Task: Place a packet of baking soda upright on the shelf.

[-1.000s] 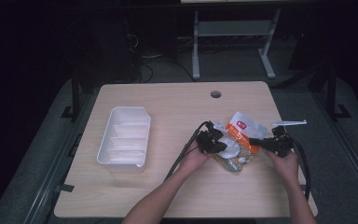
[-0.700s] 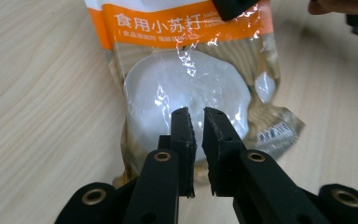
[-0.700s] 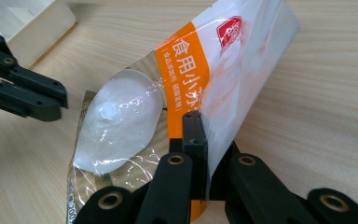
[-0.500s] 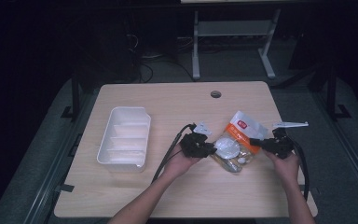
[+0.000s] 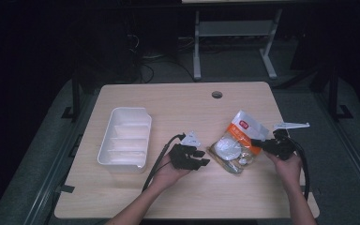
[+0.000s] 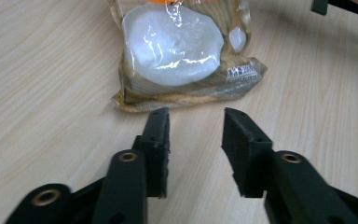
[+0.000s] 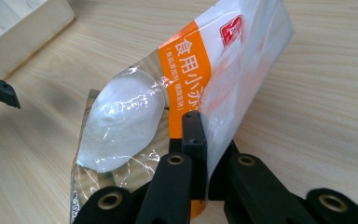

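high view: right gripper (image 5: 258, 143) (jaws clamped) on bag (image 5: 238, 140)

In the left gripper view, the top of the plastic bag (image 6: 186, 51) was cut off at the twelve-o'clock edge, so its orange band barely showed. In the right gripper view, the bag's lower end ran off at six o'clock, and the white tray (image 7: 18, 28) was clipped at ten o'clock. The small print on the bag was perhaps Chinese, too blurred to read.
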`<state>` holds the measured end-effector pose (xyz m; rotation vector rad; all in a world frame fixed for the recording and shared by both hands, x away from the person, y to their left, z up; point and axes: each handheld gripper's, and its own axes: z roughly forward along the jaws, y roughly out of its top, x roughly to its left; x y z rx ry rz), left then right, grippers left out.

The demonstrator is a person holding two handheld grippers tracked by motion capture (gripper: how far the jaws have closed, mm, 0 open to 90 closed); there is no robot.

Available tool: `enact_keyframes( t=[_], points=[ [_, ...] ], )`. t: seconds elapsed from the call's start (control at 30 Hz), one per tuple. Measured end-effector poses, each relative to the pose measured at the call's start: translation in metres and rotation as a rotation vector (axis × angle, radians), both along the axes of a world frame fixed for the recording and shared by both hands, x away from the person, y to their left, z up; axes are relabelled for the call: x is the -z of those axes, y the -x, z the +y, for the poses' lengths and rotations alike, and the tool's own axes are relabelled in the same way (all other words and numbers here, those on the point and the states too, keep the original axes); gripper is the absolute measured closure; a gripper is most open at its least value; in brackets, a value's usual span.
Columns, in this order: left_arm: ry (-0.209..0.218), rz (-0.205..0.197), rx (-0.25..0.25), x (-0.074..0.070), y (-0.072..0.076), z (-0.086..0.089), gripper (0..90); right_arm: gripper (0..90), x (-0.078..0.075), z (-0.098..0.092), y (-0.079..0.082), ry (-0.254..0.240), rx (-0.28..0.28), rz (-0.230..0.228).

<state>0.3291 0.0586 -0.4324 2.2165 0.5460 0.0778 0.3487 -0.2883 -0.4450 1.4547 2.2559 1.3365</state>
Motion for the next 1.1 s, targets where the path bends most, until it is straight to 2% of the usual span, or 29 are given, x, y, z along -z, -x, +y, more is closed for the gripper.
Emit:
enact_keyframes(
  t=[0.2, 0.43, 0.5, 0.6, 0.8, 0.83, 0.87, 0.93, 1.1],
  points=[
    [0.016, -0.004, -0.001, 0.001, 0.011, 0.008, 50.1, 89.2, -0.004, 0.003, 0.002, 0.019, -0.007, -0.010],
    [0.022, -0.005, 0.001, 0.004, 0.024, 0.020, 44.9, 89.3, -0.015, 0.005, 0.005, 0.006, -0.022, -0.035],
    [0.029, -0.002, 0.009, 0.004, 0.028, 0.023, 43.1, 89.3, -0.021, 0.008, 0.006, 0.007, -0.029, -0.052],
    [0.016, -0.015, 0.024, 0.003, 0.036, 0.027, 37.1, 89.4, -0.031, 0.013, 0.006, 0.003, -0.047, -0.064],
    [0.058, -0.031, 0.022, -0.003, 0.049, 0.043, 34.0, 89.5, -0.044, 0.021, 0.003, 0.011, -0.075, -0.068],
    [0.064, -0.035, 0.021, -0.003, 0.051, 0.046, 33.5, 89.5, -0.051, 0.026, 0.002, 0.029, -0.093, -0.074],
    [0.070, -0.037, 0.018, -0.003, 0.053, 0.048, 33.5, 89.5, -0.051, 0.026, 0.002, 0.029, -0.093, -0.074],
    [0.082, -0.036, 0.017, -0.002, 0.056, 0.053, 32.3, 89.5, -0.063, 0.034, 0.000, 0.040, -0.119, -0.076],
    [0.103, -0.040, 0.013, 0.006, 0.060, 0.063, 30.9, 89.6, -0.076, 0.043, -0.004, 0.052, -0.152, -0.074]
  ],
)
